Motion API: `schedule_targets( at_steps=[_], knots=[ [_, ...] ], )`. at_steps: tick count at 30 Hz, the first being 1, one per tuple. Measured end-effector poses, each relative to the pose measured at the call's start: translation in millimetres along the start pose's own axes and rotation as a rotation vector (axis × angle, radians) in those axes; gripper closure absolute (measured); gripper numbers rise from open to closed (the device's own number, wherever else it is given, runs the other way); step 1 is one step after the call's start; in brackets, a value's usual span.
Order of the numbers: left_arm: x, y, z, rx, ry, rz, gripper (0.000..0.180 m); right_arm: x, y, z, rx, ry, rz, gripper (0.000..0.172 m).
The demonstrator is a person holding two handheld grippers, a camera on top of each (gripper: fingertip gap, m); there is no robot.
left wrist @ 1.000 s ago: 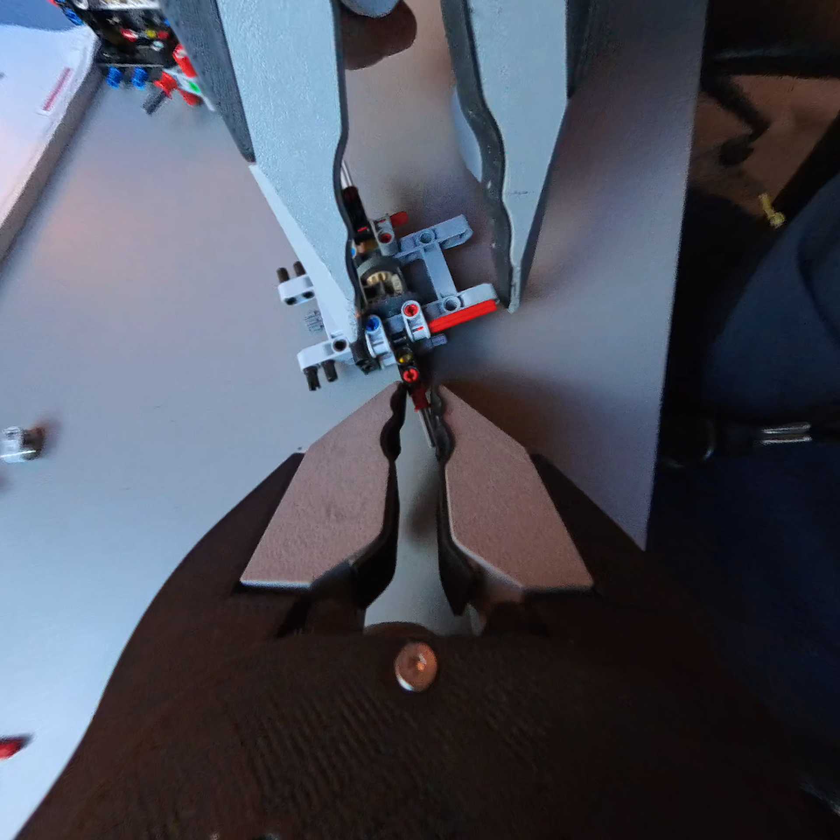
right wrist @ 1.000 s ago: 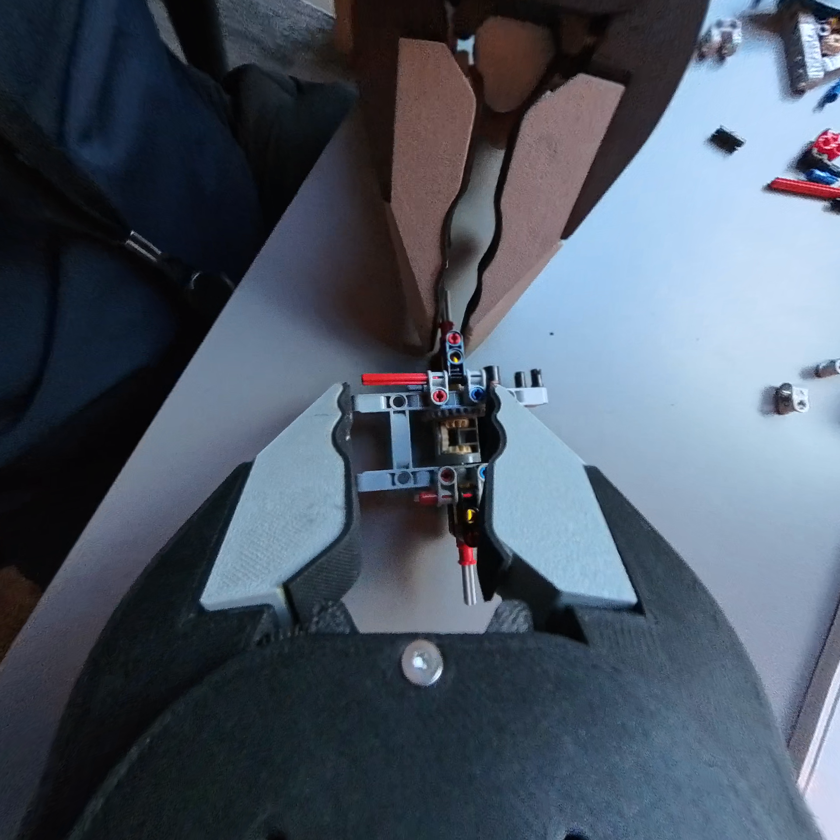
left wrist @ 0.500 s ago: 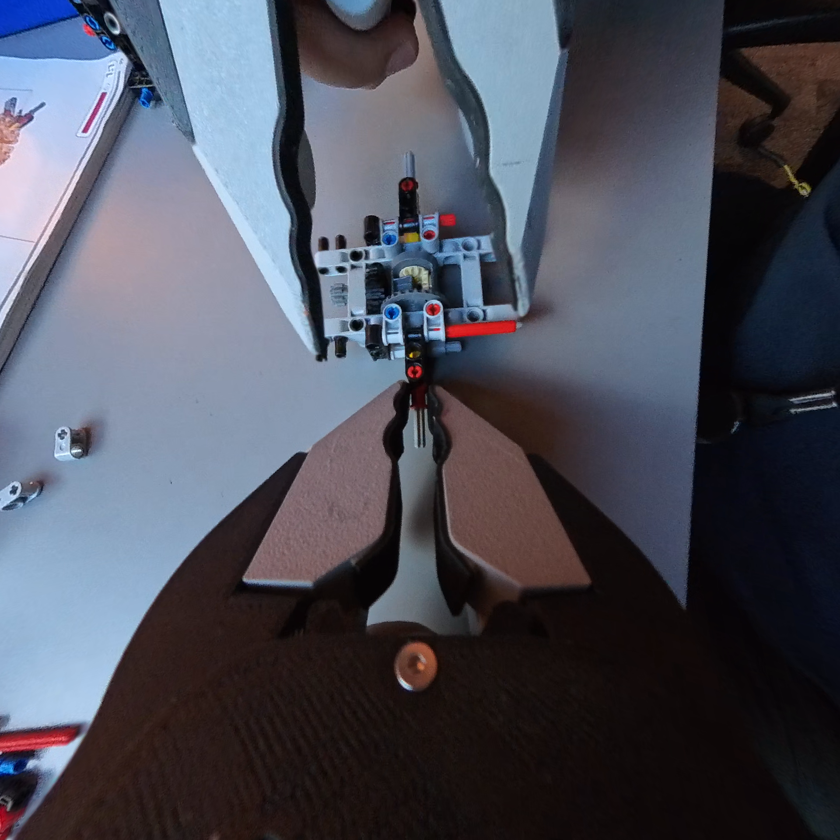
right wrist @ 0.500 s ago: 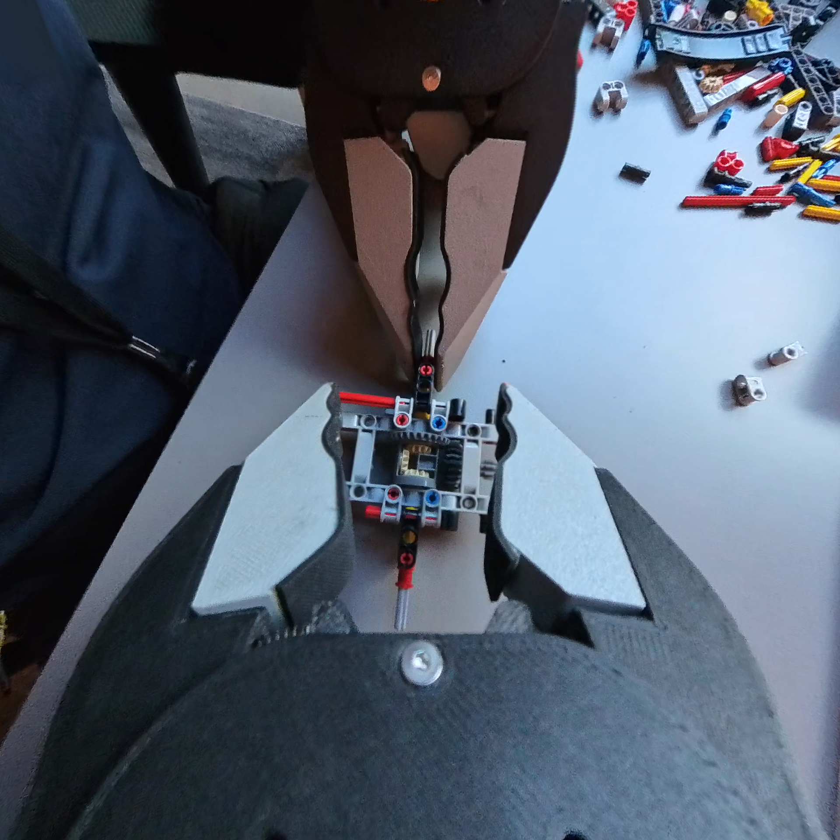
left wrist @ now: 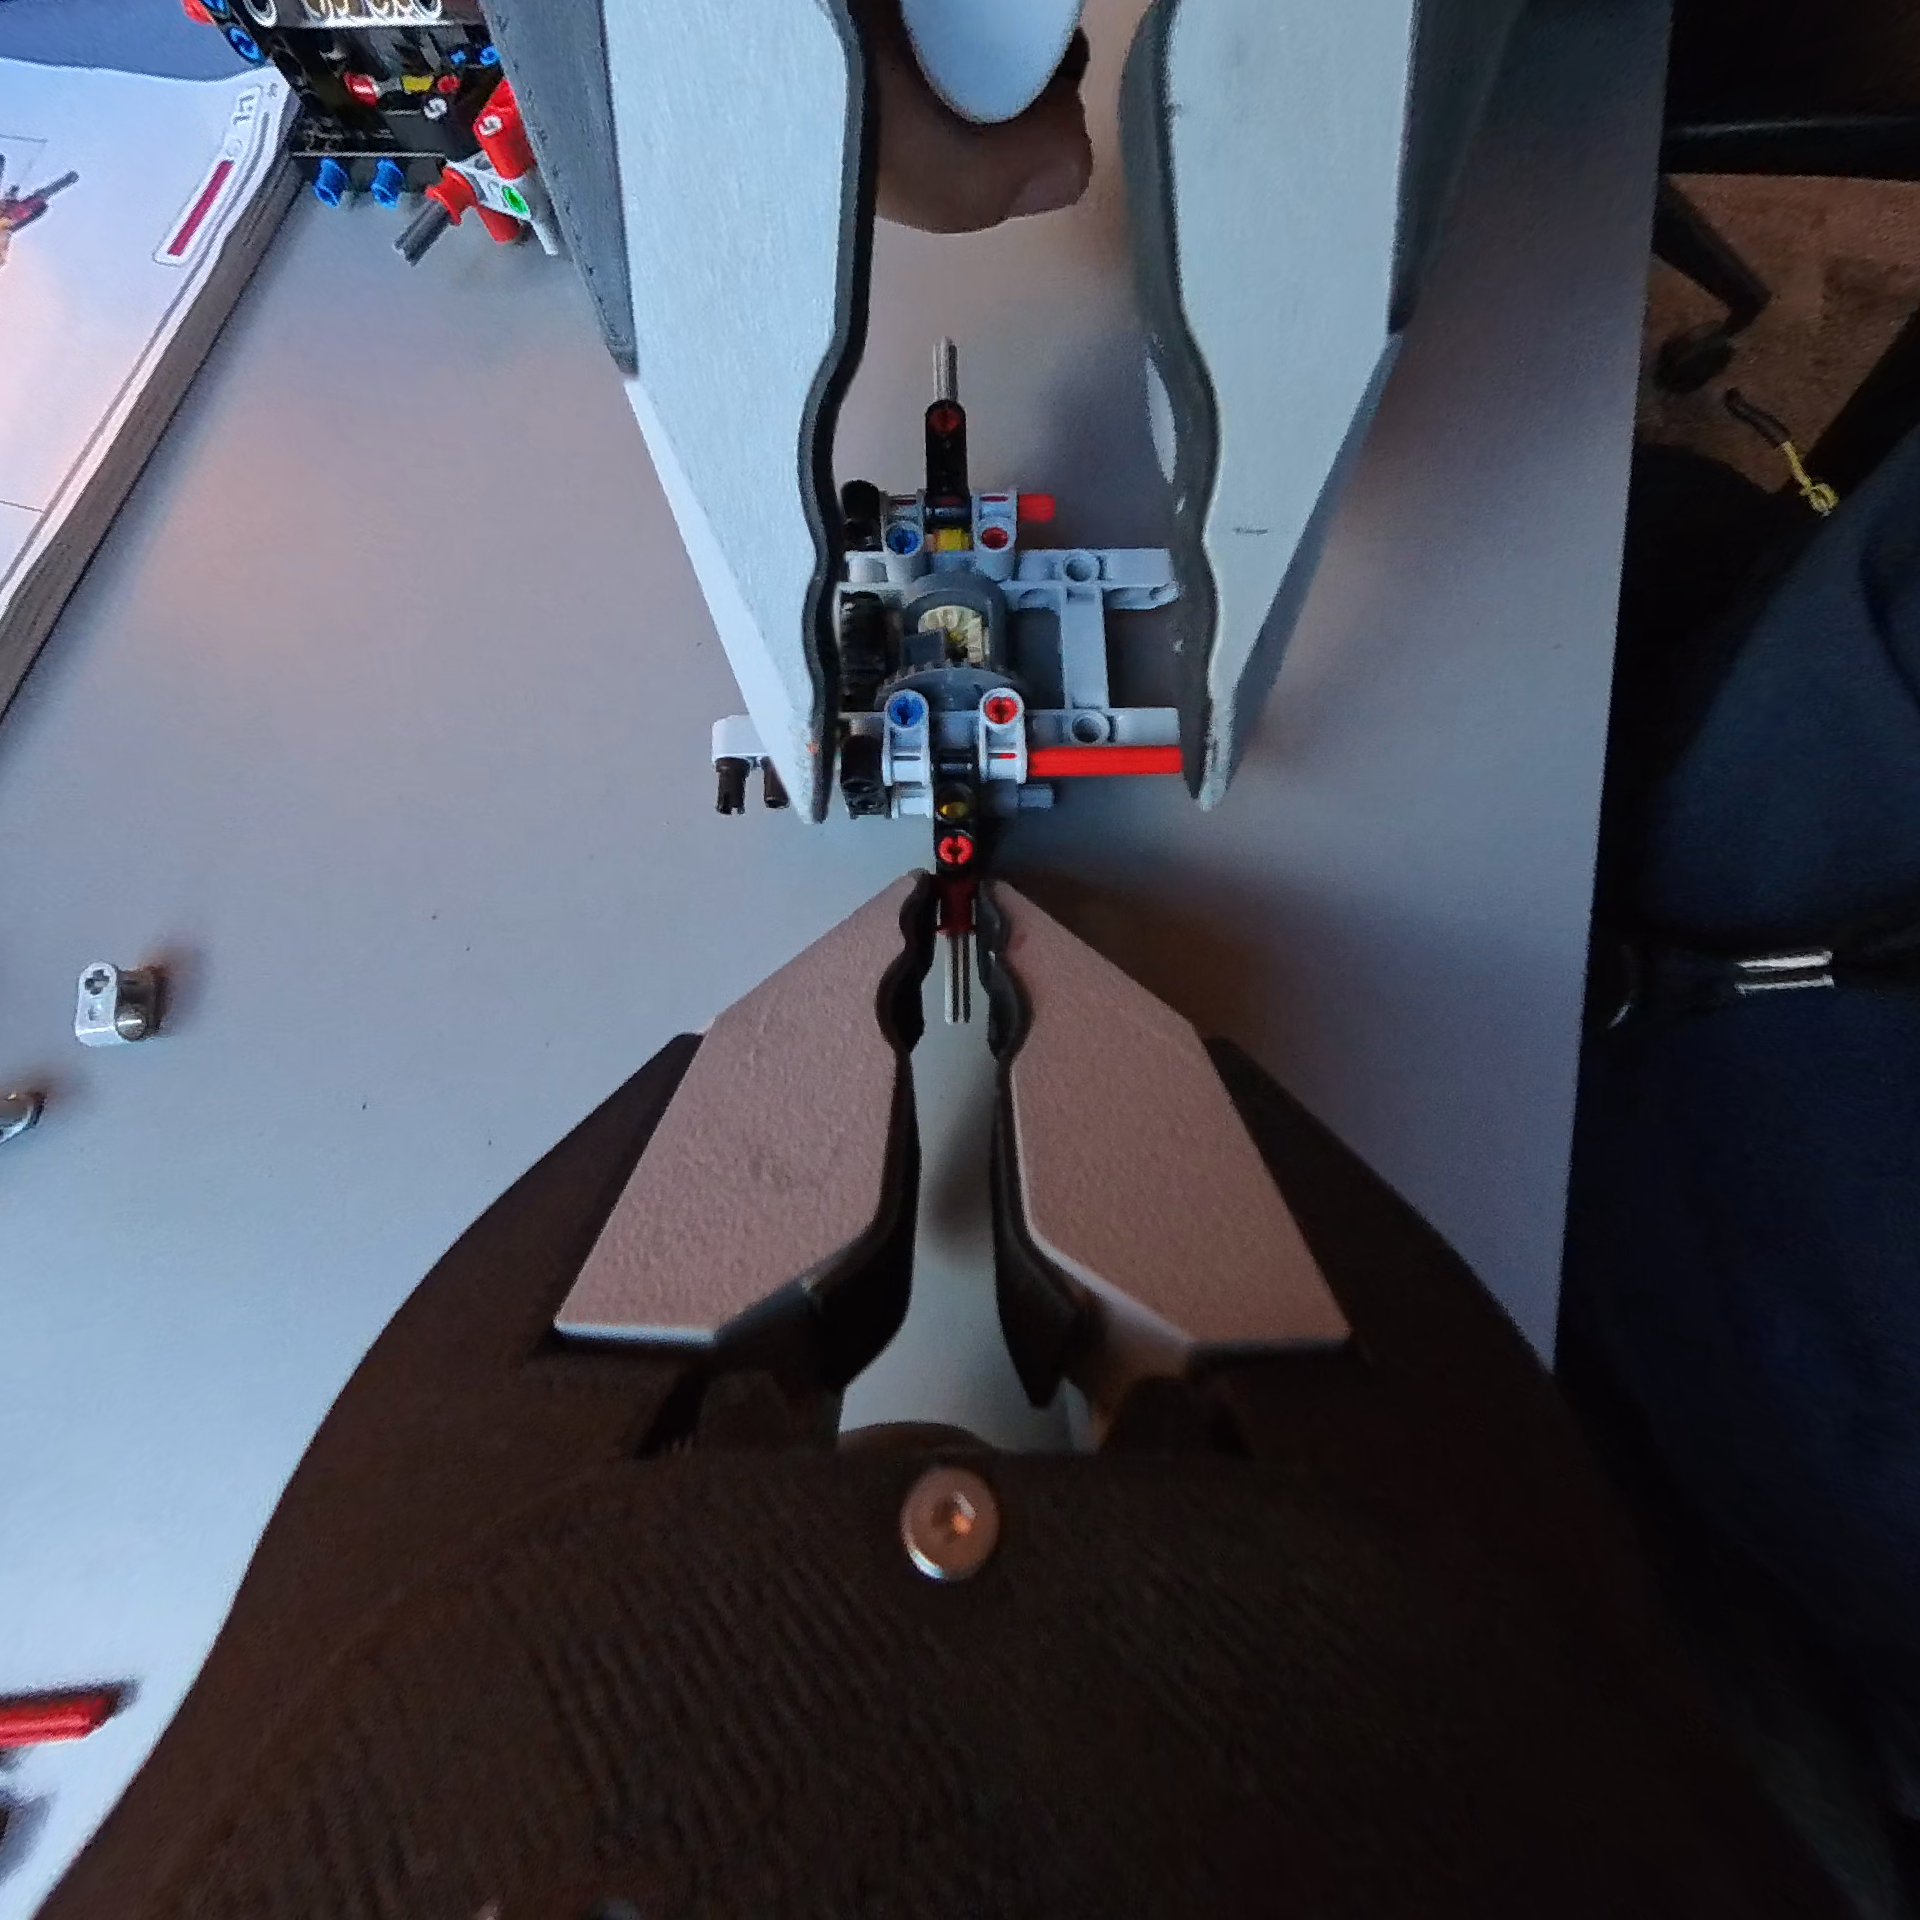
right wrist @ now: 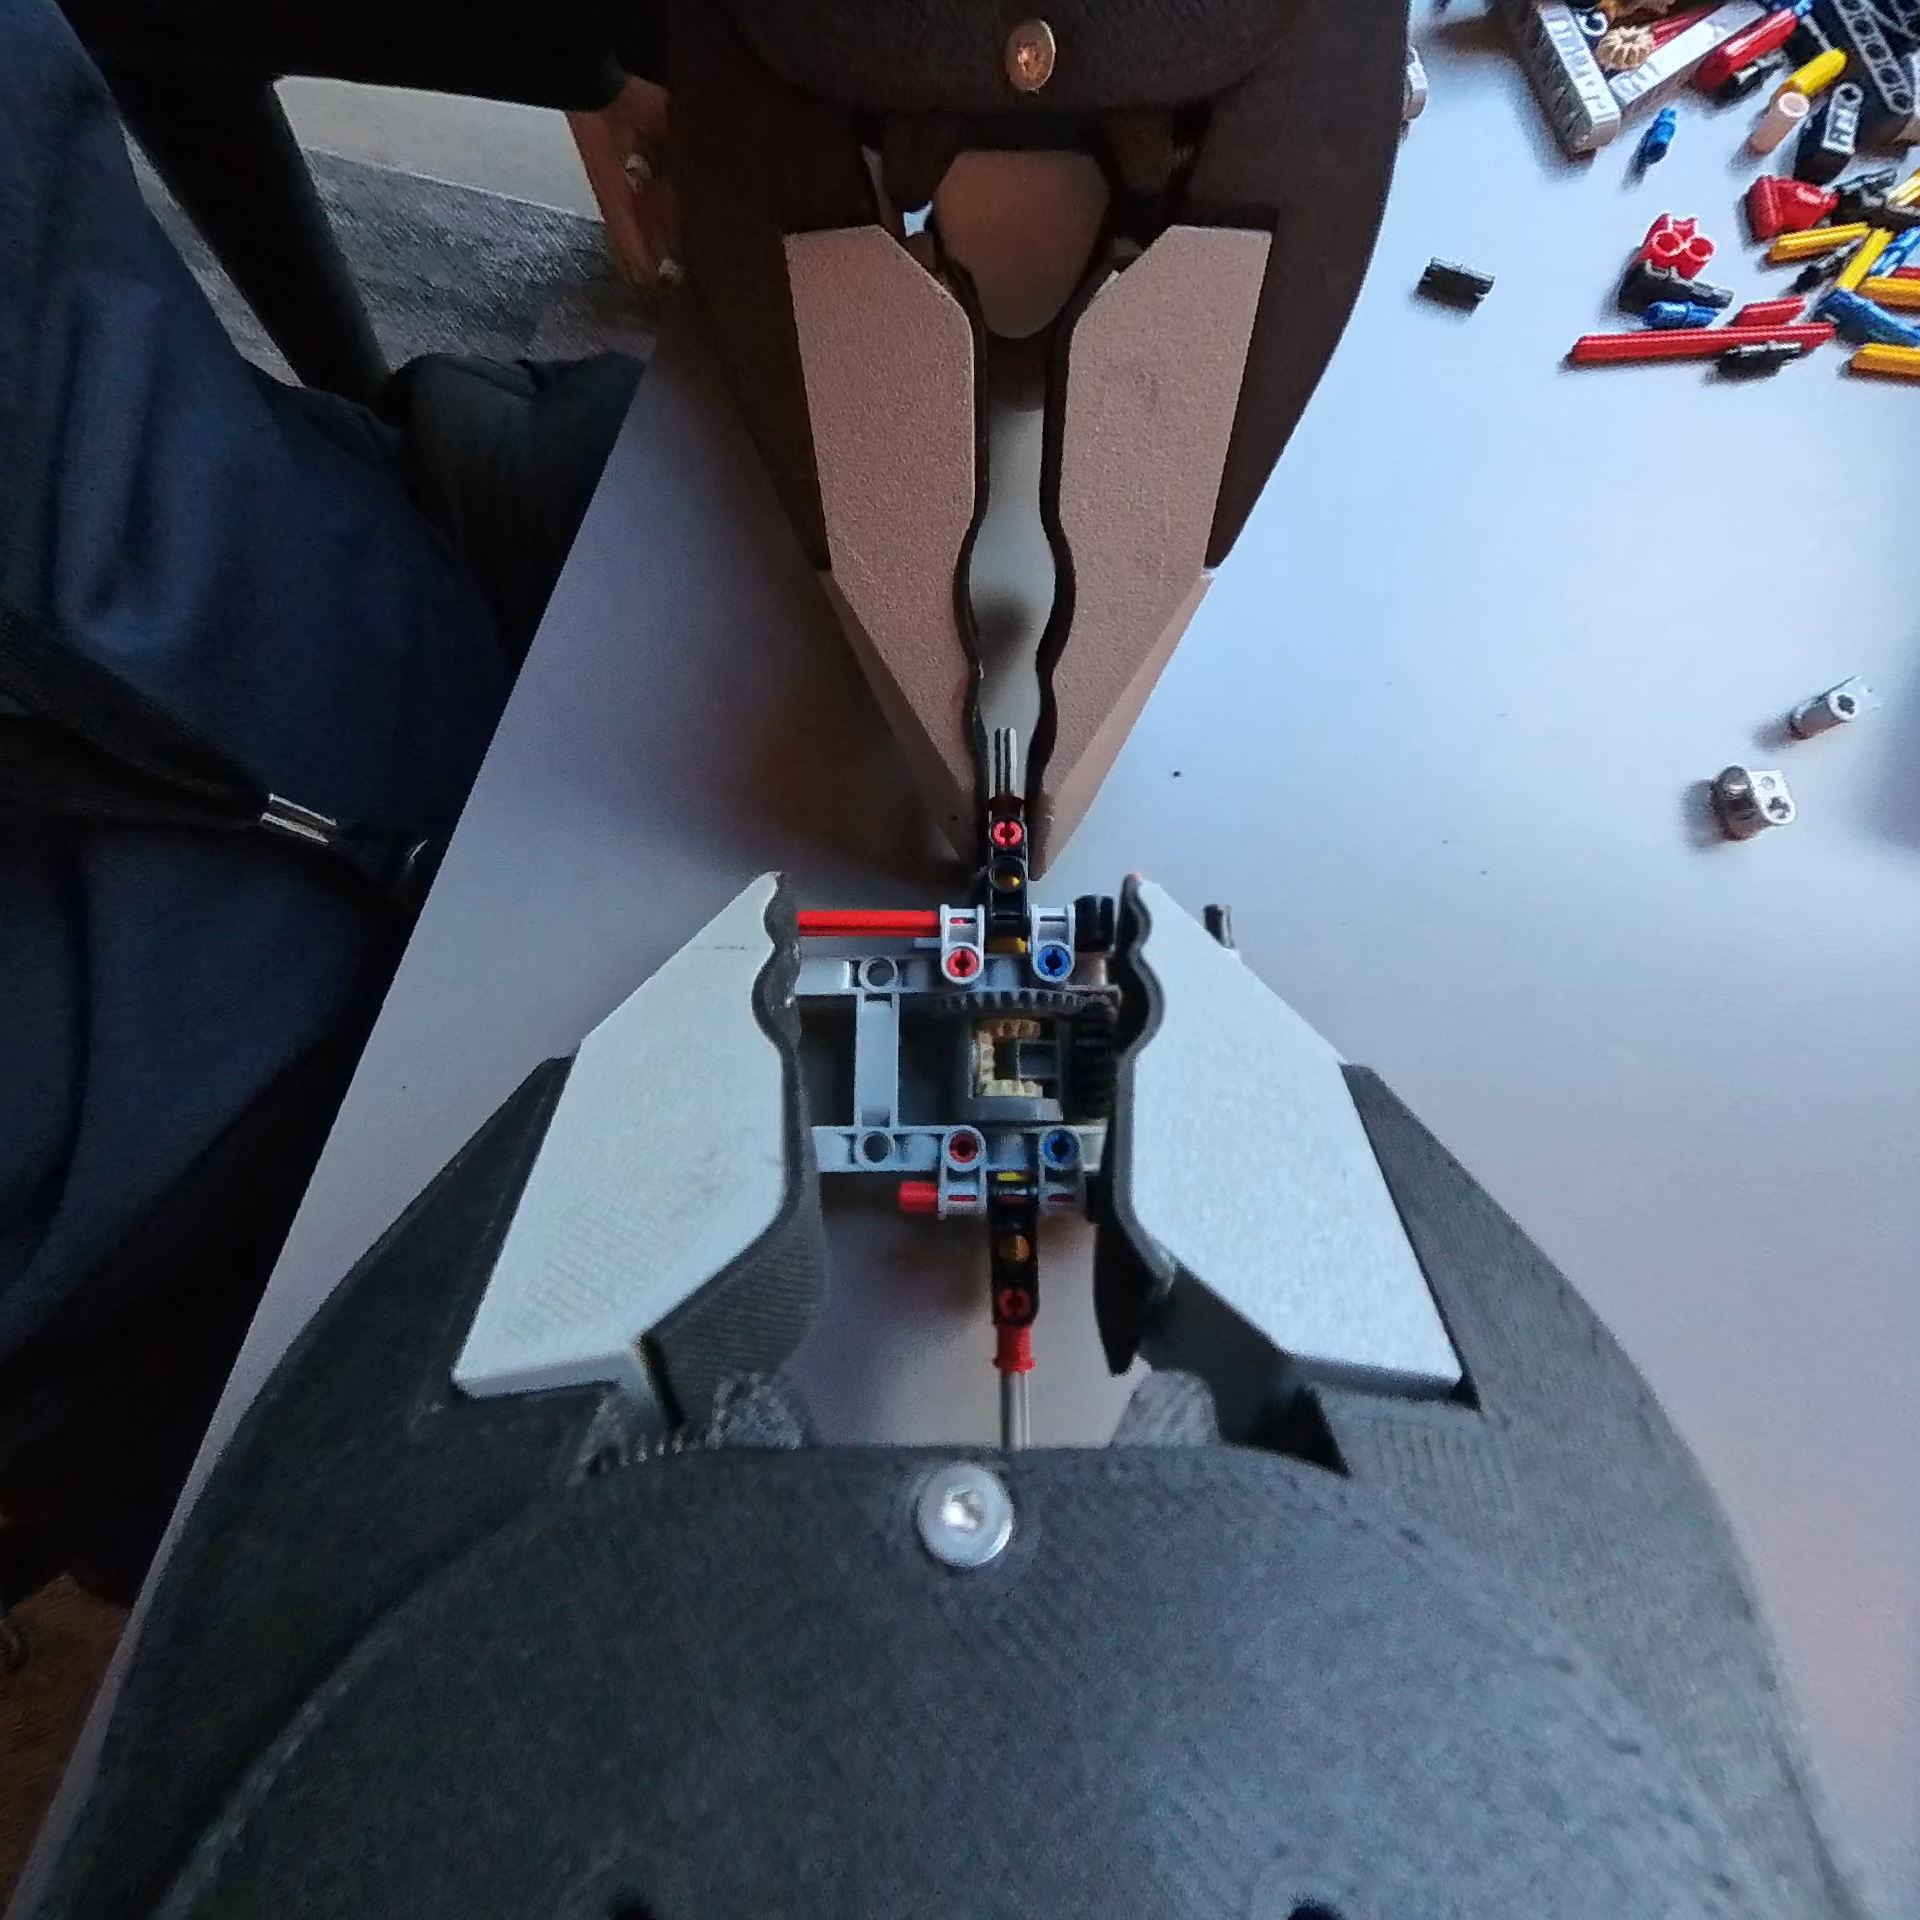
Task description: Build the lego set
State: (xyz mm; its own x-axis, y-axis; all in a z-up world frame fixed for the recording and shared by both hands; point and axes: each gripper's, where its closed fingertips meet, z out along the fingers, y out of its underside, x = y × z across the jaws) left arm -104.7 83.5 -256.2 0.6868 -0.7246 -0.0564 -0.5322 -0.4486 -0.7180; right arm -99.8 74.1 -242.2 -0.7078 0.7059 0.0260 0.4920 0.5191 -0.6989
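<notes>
Gearbox assembly (right wrist: 966, 1060) sits on the tabletop (right wrist: 1455, 623), clamped by the right hand-held gripper (right wrist: 951, 1039); the left hand-held gripper (left wrist: 956, 935) pinches its protruding axle (left wrist: 957, 977).

The right tool (right wrist: 956, 1049) has closed its grey fingers onto the brick assembly's (right wrist: 966, 1060) sides.

The left gripper (left wrist: 954, 914), with brown fingers, is clamped on the near axle (left wrist: 957, 971) of a grey gear assembly (left wrist: 977, 644) resting on the grey table (left wrist: 416, 727). From the far side, the right gripper (left wrist: 1013, 790), with grey fingers, straddles the assembly, both pads touching its sides. To the left lies a small grey connector (left wrist: 116, 1003); a booklet (left wrist: 94, 270) and a black brick build (left wrist: 395, 94) sit far left.
</notes>
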Motion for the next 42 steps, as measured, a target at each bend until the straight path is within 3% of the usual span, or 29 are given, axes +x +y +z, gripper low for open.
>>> schedule_targets(
  at_steps=[17,27,28,42],
  knots=[
    [0.8,0.1,0.1,-0.001,-0.004,-0.011,0.176,0.5,5.3,2.9,-0.005,0.018,-0.027,0.111],
    [0.9,0.6,-0.3,-0.003,-0.001,-0.031,0.175,2.8,3.7,1.1,0.049,-0.019,0.046,0.112],
    [3.5,0.5,-0.5,-0.003,0.018,-0.031,0.176,7.0,3.1,-0.3,0.057,0.008,0.052,0.136],
    [3.0,-0.3,0.8,0.000,-0.010,-0.025,0.176,5.7,6.7,3.8,0.080,0.022,0.037,0.133]
  ],
)
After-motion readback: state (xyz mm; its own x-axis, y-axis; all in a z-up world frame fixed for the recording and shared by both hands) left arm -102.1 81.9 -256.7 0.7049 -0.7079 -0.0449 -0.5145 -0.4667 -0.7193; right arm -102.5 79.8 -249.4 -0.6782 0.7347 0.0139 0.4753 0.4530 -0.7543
